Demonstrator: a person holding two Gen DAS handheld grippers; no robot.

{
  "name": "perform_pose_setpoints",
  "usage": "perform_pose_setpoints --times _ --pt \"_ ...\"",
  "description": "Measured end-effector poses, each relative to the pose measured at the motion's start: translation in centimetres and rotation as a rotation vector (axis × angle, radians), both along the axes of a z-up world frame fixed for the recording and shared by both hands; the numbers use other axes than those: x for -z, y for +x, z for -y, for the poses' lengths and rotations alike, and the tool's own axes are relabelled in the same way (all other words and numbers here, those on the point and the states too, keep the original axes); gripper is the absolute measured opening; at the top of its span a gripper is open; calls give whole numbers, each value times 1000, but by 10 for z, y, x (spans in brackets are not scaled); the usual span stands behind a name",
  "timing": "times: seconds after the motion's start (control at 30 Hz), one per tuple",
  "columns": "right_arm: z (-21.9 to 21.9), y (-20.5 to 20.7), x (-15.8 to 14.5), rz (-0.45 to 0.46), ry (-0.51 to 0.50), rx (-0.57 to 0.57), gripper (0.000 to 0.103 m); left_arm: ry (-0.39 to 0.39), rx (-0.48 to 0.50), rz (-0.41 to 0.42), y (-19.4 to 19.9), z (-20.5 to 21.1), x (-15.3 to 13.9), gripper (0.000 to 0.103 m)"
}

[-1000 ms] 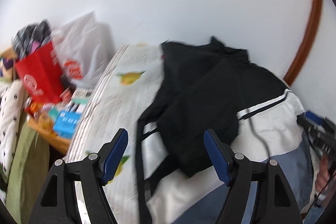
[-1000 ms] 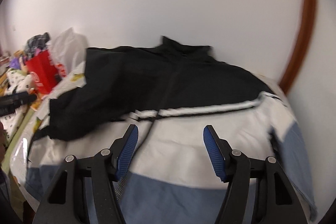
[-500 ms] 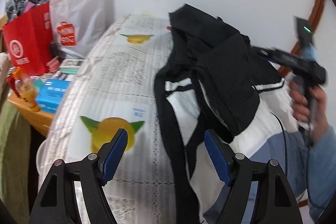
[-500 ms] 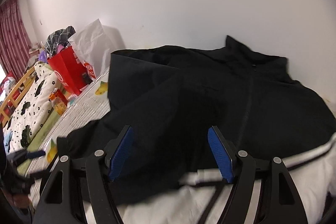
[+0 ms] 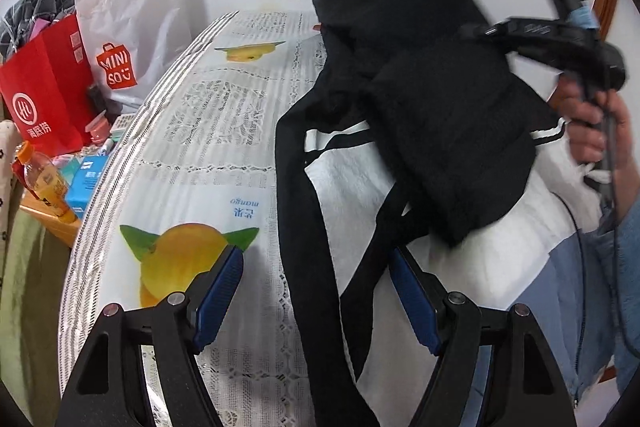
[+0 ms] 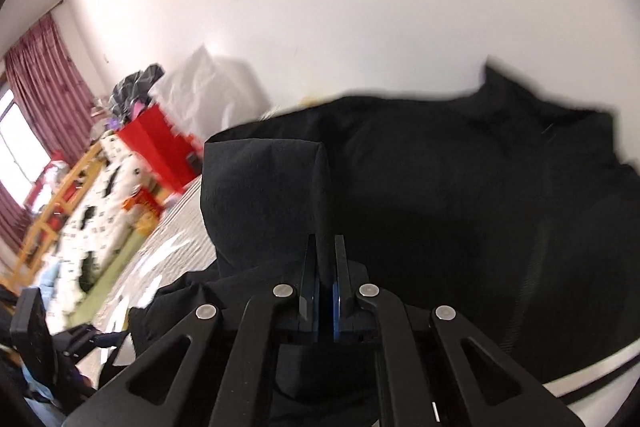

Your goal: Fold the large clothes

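Observation:
A large jacket (image 5: 448,115), black on top, white with a stripe in the middle and pale blue at the hem, lies on the table. Its black sleeve is folded over the body. My left gripper (image 5: 316,291) is open, low over the jacket's black edge band near the front. My right gripper (image 6: 323,267) is shut on a fold of the black sleeve cloth (image 6: 272,187) and holds it lifted above the jacket. In the left wrist view the right gripper (image 5: 472,31) sits at the upper right, in a hand.
The table has a white lace cloth (image 5: 208,155) with mango prints. Left of it stand a red paper bag (image 5: 44,87), a white Miniso bag (image 5: 128,27), an orange bottle (image 5: 44,179) and small boxes. A white wall is behind.
My right gripper closed on the black sleeve fold and raised it. My left gripper dropped lower and nearer over the jacket's front edge, still open.

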State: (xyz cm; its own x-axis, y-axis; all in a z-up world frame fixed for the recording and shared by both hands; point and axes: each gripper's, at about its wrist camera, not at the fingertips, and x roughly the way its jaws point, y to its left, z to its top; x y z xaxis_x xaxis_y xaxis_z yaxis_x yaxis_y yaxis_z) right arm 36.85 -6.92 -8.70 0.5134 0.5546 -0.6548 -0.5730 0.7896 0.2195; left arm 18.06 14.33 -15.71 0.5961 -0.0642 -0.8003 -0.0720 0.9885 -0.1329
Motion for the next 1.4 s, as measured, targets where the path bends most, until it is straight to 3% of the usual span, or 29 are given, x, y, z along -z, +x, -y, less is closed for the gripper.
perform_pose_setpoints --times 0.13,0.33,0.47,0.53,0.6,0.67,0.8,0.97,1.13,1.17,1.27,1.37,1.4 --pt "29 0 -19 72 -72 129 4 22 1 -12 0 2 1 74" --pt "61 27 9 -4 -208 318 7 18 -19 -9 -3 0 -4 74" --pt "66 21 22 0 -337 386 22 16 -45 16 -8 -4 -12 74" --pt "60 5 17 21 -341 359 37 15 -54 29 -12 -7 -16 74" --pt "51 -16 9 46 -323 311 62 11 -61 38 -14 -9 -21 74" --pt "31 -41 0 76 -287 234 74 2 -70 49 -17 -11 -25 74" --pt "-11 -70 4 34 -213 60 82 -17 -76 58 -22 -13 -29 74" --pt "-71 -75 41 -4 -298 -13 82 -28 -71 47 -28 -13 -27 74" --pt "-91 -56 76 7 -445 95 80 -19 -49 24 -29 -6 -19 74" --pt "-89 -54 77 3 -447 107 73 -14 -45 19 -29 -4 -17 74" --pt "-82 -60 61 -16 -360 59 30 -11 -53 10 -27 -4 -13 74" --pt "-64 -66 35 11 -299 23 10 -23 -68 9 -26 -6 -14 74" --pt "-53 -66 27 5 -269 23 8 -25 -71 12 -25 -6 -15 74"
